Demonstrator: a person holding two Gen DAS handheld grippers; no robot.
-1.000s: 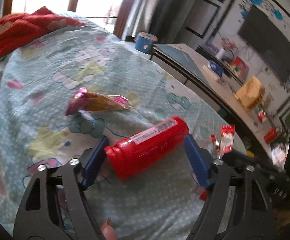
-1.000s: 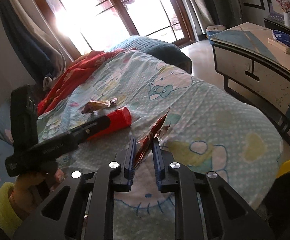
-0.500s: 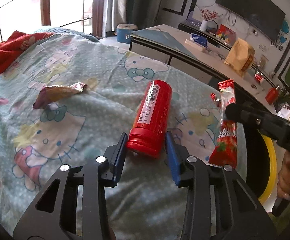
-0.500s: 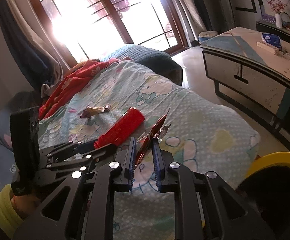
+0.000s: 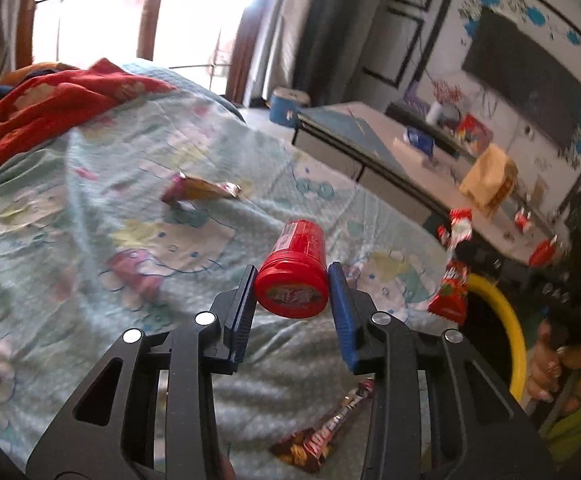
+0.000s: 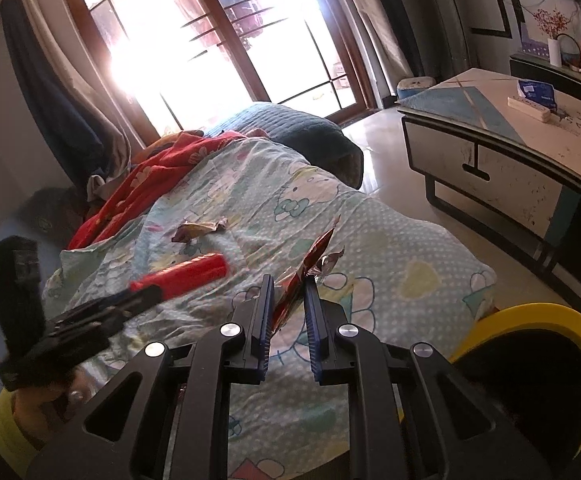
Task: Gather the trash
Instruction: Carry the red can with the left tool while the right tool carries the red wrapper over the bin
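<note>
My left gripper (image 5: 292, 280) is shut on the base end of a red cylindrical can (image 5: 296, 272) and holds it lifted above the bed, pointing away from me; it also shows in the right wrist view (image 6: 188, 274). My right gripper (image 6: 288, 292) is shut on a red snack wrapper (image 6: 304, 270), which also shows in the left wrist view (image 5: 452, 280). A crumpled gold and pink wrapper (image 5: 200, 190) lies on the bedsheet beyond the can. A brown candy bar wrapper (image 5: 326, 428) lies on the sheet below my left gripper.
A yellow-rimmed black bin (image 6: 538, 364) stands at the bed's right edge. A red blanket (image 5: 58, 100) lies bunched at the far left. A low cabinet (image 6: 490, 148) with clutter stands to the right, across a strip of floor.
My left gripper closed around the can's end, lifted it and turned it, so its round base now faces the camera. My right gripper stayed shut on the red wrapper.
</note>
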